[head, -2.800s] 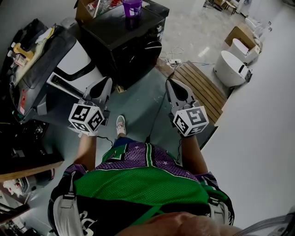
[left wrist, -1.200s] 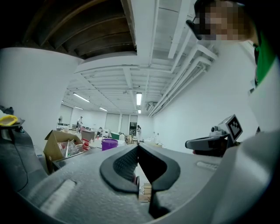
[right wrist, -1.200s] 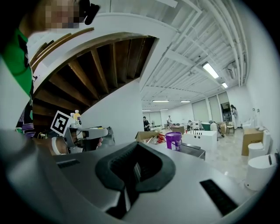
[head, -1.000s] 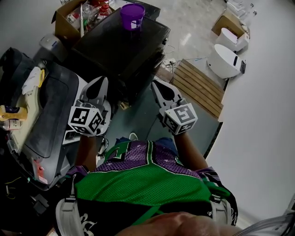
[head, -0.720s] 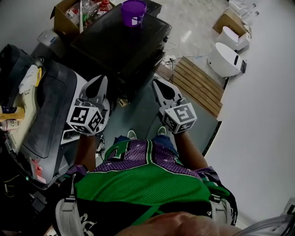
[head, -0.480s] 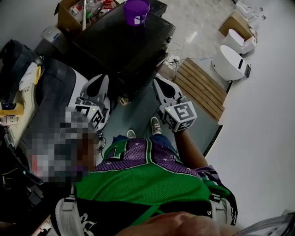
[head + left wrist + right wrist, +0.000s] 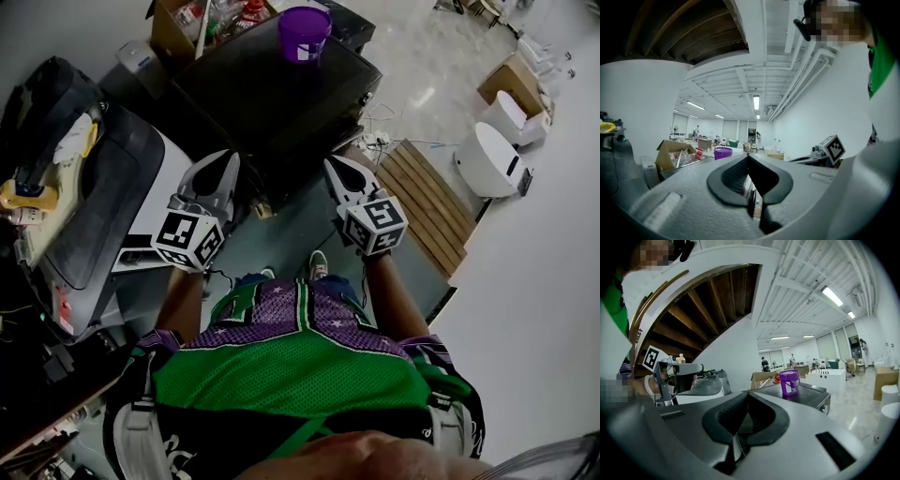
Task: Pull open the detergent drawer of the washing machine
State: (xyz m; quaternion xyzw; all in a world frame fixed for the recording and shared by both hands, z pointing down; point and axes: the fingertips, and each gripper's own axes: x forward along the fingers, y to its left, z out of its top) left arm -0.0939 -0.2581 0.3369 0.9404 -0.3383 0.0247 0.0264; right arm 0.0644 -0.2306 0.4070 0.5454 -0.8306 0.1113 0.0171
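Moved since earlier: both grippers had drifted towards the dark machine, and the purple cup (image 7: 304, 33) on its top sat further right in the head view than a second before.
Washing machine (image 7: 272, 84): black, standing far of the person, its near edge just beyond both gripper tips.
Detergent drawer: not made out in any view; it was probably on the machine's front face, below the head view's line of sight.
Left gripper (image 7: 228, 159): tongs pressed together with nothing between them, held level and pointing at the machine's left side.
Right gripper (image 7: 333, 166): tongs also pressed together and empty, tipped slightly down towards the machine's right front.
Surroundings: grey appliance (image 7: 103, 197) at left, cardboard box (image 7: 173, 19) far left, wooden pallet (image 7: 427, 202) at right.
Step in hand: approach, no contact yet.
Doing it well: the working gripper probably needed lowering to the front panel. Its tongs would have to spread before reaching the drawer's lip, then pull straight back and level so the drawer would not bind.
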